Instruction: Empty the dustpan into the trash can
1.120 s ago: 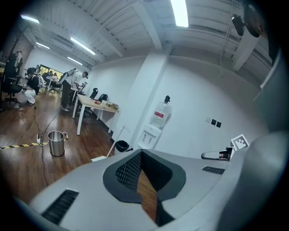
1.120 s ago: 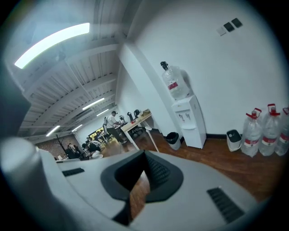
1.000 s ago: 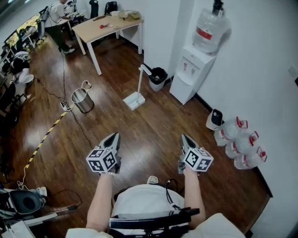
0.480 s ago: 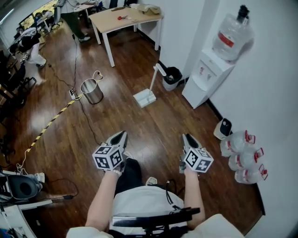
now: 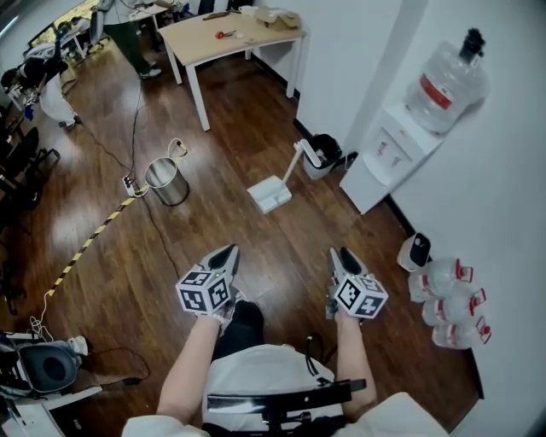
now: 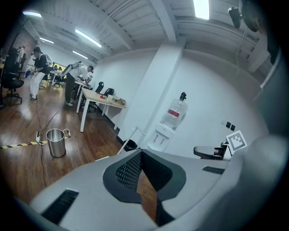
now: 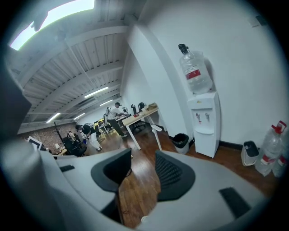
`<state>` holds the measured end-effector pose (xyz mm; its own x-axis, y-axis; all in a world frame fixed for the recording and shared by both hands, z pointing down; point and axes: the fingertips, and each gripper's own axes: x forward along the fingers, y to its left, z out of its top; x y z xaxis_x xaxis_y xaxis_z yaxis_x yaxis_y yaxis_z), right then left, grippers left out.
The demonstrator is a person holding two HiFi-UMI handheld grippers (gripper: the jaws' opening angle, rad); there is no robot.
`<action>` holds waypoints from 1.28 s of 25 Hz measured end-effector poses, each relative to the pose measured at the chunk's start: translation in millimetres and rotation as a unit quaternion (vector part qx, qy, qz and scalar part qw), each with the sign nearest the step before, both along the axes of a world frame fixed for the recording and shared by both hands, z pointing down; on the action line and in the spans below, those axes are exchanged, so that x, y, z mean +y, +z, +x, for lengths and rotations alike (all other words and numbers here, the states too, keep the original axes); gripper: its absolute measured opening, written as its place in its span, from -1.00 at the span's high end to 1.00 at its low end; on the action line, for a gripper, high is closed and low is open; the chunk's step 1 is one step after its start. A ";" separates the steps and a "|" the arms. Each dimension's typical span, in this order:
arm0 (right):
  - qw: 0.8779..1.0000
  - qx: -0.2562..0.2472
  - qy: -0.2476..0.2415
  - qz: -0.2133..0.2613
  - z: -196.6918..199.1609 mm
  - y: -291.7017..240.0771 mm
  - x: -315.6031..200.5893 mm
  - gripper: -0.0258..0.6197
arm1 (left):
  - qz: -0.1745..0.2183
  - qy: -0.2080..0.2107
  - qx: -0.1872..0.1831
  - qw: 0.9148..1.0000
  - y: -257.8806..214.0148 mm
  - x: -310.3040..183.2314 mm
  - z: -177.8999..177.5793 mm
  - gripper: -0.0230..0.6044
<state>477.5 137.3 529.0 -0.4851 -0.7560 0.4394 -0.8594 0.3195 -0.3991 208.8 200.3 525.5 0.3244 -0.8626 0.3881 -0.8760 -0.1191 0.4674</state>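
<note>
On the floor (image 5: pixel 111 256): one dustpan (image 5: pixel 270 194), one trash can (image 5: pixel 324 150), one bucket (image 5: pixel 166 182)

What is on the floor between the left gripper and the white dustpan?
Nothing. In the head view, only bare wooden floor lies between the left gripper and the dustpan.

Bright even light from ceiling strip lights (image 6: pixel 201 8), glare on wood floor (image 5: pixel 60 218), fisheye-warped dark corners
</note>
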 end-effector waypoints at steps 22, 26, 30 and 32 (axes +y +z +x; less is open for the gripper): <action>0.999 0.050 0.005 -0.013 -150.5 39.0 -148.1 0.31 | -0.017 0.027 -0.013 0.999 24.0 -156.5 -135.5 0.97; 0.998 0.058 0.001 -0.022 -161.0 51.8 -169.8 0.31 | -0.029 0.030 -0.017 0.999 37.6 -177.0 -137.8 0.97; 0.998 0.063 -0.002 -0.025 -175.8 65.2 -192.2 0.31 | -0.042 0.039 -0.024 0.998 54.0 -200.1 -135.3 0.97; 0.997 0.065 -0.006 -0.029 -184.8 77.0 -204.3 0.31 | -0.050 0.040 -0.026 0.998 62.9 -212.1 -133.9 0.97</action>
<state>292.6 -67.0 606.1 -0.4303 -0.7221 0.5417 -0.9013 0.3107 -0.3019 74.9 -11.9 588.4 0.3669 -0.7915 0.4888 -0.8894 -0.1445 0.4336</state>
